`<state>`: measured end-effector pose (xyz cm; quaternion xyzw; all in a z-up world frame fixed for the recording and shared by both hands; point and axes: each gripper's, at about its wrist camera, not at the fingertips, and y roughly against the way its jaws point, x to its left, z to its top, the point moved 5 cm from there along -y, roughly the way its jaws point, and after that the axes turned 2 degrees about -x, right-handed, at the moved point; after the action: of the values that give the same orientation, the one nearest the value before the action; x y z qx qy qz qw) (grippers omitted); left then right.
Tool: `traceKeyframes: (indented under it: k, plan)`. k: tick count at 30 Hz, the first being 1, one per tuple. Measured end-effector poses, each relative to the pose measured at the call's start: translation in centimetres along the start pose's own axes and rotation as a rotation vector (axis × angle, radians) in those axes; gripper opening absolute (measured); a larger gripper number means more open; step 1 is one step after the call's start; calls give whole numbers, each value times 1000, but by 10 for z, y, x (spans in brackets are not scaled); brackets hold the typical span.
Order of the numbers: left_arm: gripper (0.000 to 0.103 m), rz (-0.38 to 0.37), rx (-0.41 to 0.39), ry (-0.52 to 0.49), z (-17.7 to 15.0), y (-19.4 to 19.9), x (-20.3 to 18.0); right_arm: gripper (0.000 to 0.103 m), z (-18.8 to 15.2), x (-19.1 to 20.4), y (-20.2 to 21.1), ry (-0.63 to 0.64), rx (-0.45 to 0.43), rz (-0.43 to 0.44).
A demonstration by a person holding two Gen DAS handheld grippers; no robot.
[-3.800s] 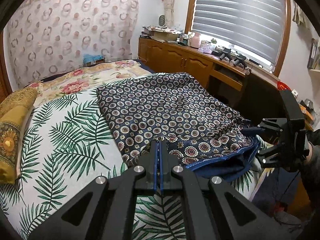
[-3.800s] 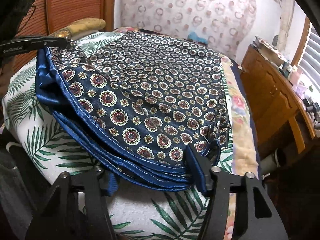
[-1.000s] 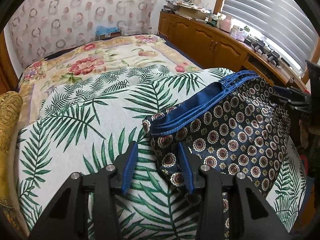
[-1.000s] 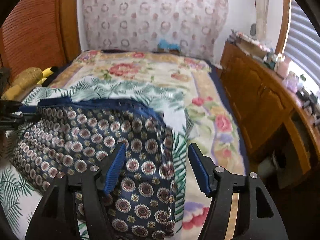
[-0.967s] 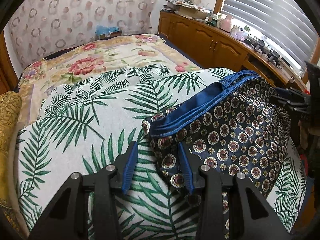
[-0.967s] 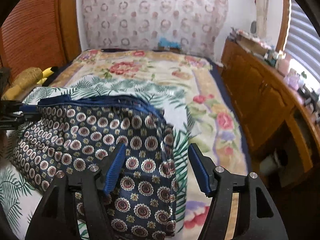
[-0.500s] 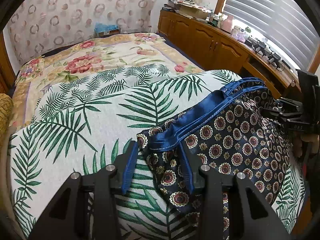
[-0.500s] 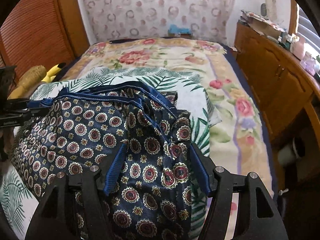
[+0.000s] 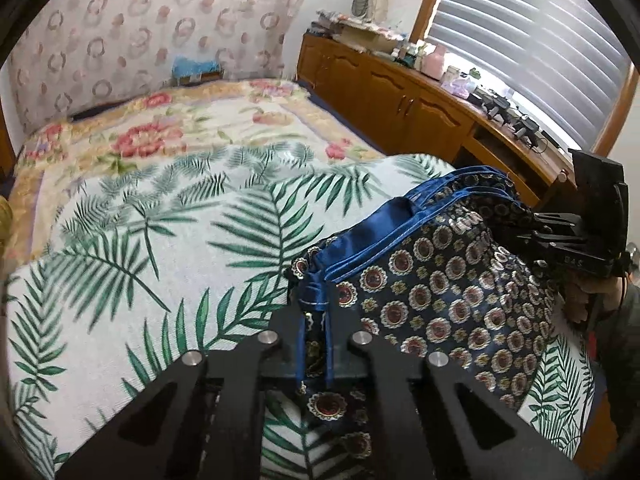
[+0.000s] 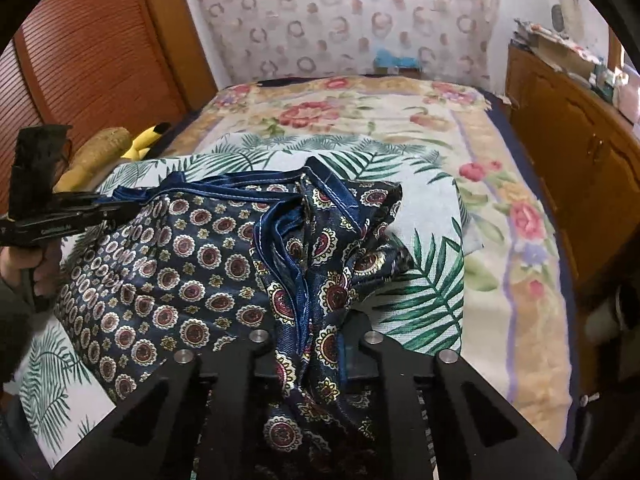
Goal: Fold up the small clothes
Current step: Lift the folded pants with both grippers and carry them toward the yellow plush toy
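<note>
Both grippers, left (image 9: 312,344) and right (image 10: 310,340), are closed on the cloth (image 9: 440,292) corners. The fold is in progress; next, I think, lay it flat on the bed (image 9: 160,216).

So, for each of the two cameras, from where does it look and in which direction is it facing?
Left wrist: sits on the left gripper, faces along the bed toward the curtain and window cabinet; its jaws pinch the patterned cloth; the right gripper shows at the right edge.
Right wrist: sits on the right gripper, faces the curtain, wooden wall on the left; its jaws pinch bunched cloth; the left gripper shows at the left edge.
Shared: cloth, bed, each other's gripper.
</note>
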<state>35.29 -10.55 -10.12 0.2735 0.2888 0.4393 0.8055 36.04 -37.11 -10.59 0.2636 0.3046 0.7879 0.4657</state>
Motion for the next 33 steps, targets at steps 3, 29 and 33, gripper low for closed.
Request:
traceKeyframes:
  k: [3,29,33]
  plan:
    - [2,-14,-75,1,6,25,-6,9,2,7,15,12,-48,-19]
    - [2,203,-389,32,-20,214,53,8,82,164,64,253,-260,51]
    - [2,250,-426,65,-32,237,80,8,102,197,54,321,-269,76]
